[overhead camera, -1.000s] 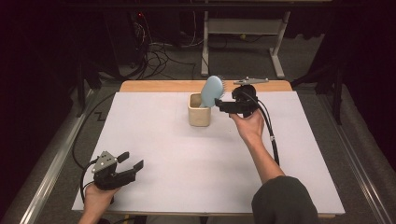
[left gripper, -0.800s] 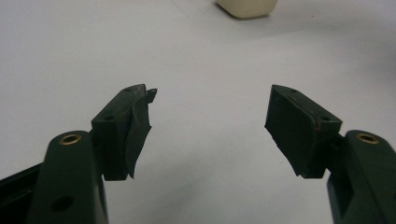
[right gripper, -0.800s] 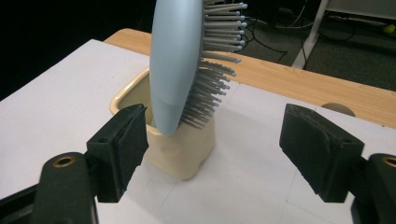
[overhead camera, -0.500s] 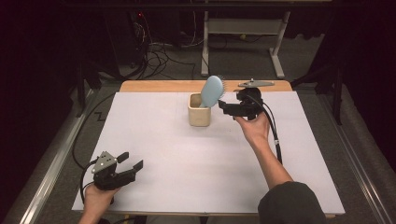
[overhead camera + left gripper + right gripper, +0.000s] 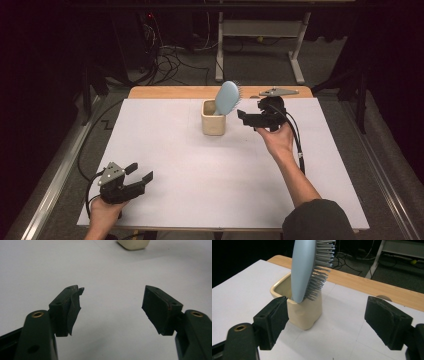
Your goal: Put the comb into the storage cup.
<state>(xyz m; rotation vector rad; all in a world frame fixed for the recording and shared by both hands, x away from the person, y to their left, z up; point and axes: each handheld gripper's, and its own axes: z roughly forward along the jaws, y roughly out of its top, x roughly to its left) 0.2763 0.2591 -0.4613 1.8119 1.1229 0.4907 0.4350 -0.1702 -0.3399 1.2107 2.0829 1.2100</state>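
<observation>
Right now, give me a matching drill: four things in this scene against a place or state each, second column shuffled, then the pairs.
Things:
1. hairbrush
2. cream cup
3. left hand-held gripper
4. right hand-held gripper

Place or state:
A. open, near the table's front left corner, nothing between its jaws
B. stands on the white table cover, toward the far edge
C. stands handle-down, head sticking out above the rim
D. open, beside the cup, jaws just been opening, pads off the brush

Pairs: 1-C, 2-B, 3-A, 4-D
</observation>
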